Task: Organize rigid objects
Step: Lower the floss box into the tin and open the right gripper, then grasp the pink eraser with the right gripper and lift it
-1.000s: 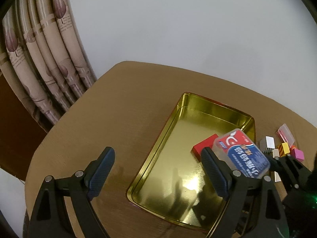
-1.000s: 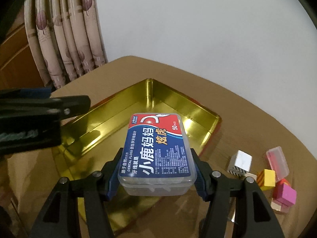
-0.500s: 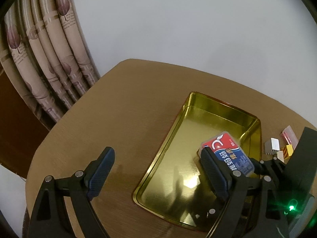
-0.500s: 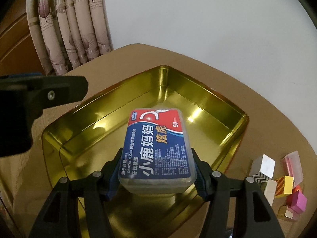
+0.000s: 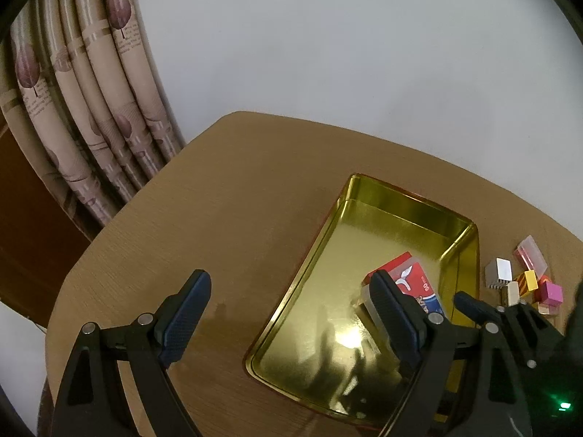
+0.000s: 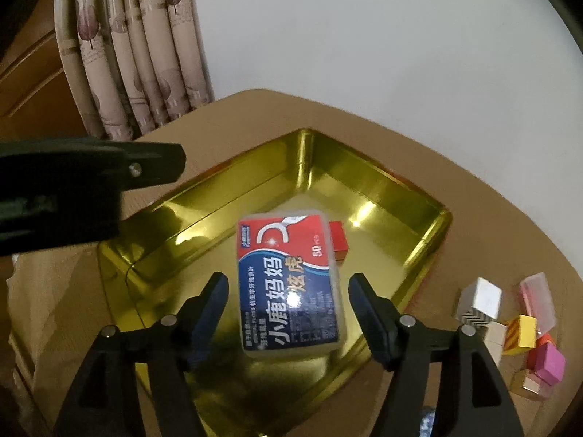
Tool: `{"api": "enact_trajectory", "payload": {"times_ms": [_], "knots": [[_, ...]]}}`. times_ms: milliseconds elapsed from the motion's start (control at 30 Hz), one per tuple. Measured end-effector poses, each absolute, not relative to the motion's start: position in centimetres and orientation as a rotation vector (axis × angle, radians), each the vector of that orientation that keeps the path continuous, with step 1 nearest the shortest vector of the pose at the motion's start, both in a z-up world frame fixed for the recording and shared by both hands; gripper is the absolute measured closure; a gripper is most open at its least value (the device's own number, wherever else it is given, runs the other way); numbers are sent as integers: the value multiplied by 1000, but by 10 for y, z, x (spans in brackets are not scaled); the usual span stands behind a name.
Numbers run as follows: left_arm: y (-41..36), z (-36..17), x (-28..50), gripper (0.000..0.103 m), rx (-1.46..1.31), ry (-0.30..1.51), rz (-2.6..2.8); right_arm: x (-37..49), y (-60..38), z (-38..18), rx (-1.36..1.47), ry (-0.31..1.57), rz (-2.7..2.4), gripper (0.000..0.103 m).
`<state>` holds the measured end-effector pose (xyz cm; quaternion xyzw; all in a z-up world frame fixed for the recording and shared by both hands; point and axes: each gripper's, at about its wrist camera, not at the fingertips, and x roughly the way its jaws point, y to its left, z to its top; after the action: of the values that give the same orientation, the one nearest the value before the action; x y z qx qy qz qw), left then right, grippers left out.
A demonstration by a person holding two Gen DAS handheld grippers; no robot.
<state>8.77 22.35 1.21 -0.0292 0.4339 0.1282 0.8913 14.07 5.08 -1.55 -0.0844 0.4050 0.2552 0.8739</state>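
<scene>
The clear plastic dental floss box with its red and blue label (image 6: 289, 284) lies flat inside the shiny gold rectangular metal tray (image 6: 382, 185), touching neither black finger of the right gripper (image 6: 288, 291), whose jaws stand spread. A small red block (image 6: 338, 237) sits against the box's far end. Left gripper (image 5: 291, 302) hangs wide apart and empty over the tray's left rim. Coloured little cubes (image 6: 524, 331) cluster near the round wooden tabletop's (image 5: 218, 200) right edge.
</scene>
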Motion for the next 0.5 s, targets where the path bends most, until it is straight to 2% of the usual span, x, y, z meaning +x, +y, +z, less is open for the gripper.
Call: {"api": "enact_trajectory", "payload": {"times_ms": [267, 500], "knots": [[208, 14, 85, 16, -27, 886, 239, 117, -4, 9, -152, 779, 434, 33], [188, 12, 83, 16, -5, 895, 191, 101, -84, 3, -134, 790, 258, 33]]}}
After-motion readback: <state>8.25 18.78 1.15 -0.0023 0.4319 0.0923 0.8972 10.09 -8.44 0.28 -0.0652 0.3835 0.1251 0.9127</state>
